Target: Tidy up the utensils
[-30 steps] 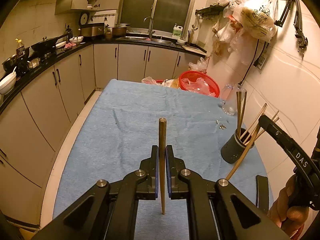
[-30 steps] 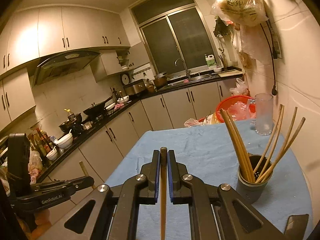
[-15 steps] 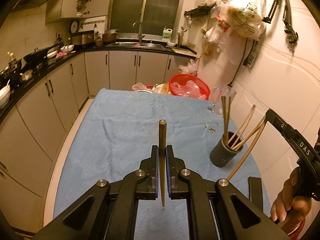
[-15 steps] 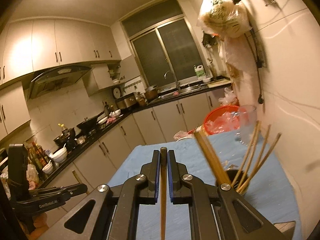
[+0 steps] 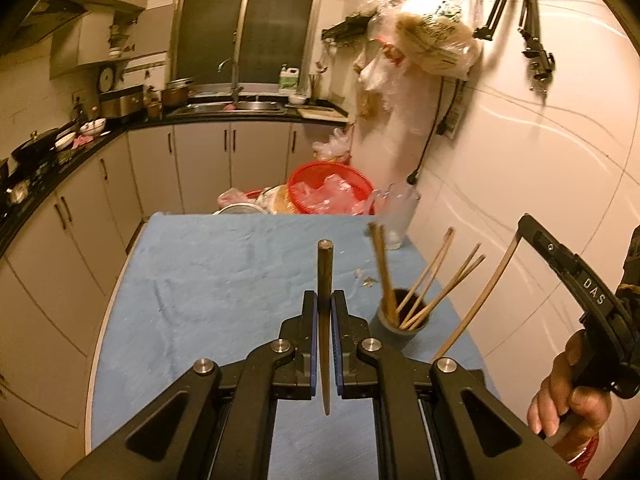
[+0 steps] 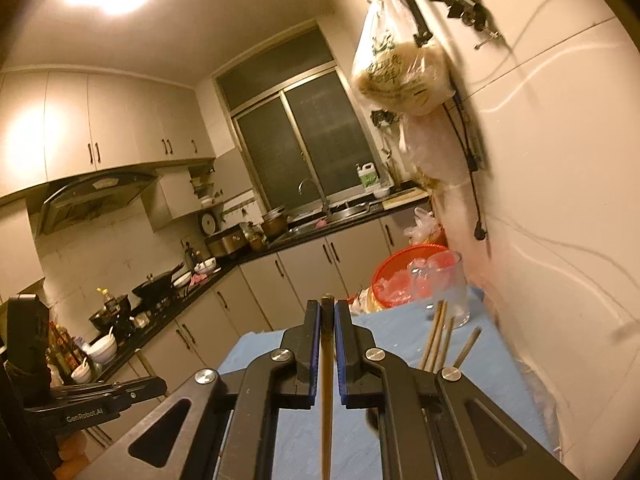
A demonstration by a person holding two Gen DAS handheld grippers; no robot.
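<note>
A home kitchen: cream cabinets [image 5: 200,156] under a black counter, a sink [image 5: 236,106] with tap below the window [image 5: 244,24], a range hood [image 6: 92,196], pots and bowls [image 6: 102,350] alongside.

Open cloth left of the cup, crowding on its other sides

Left of the cup [image 5: 401,322] the blue cloth [image 5: 208,292] lies bare to the table edge. Above the cup, splayed chopsticks [image 5: 434,284] fan toward the wall [image 5: 520,208] just beside it. Beyond the cup stand a glass jug [image 5: 400,212] and a red basket [image 5: 328,188], with small scraps [image 5: 366,278] between.
</note>
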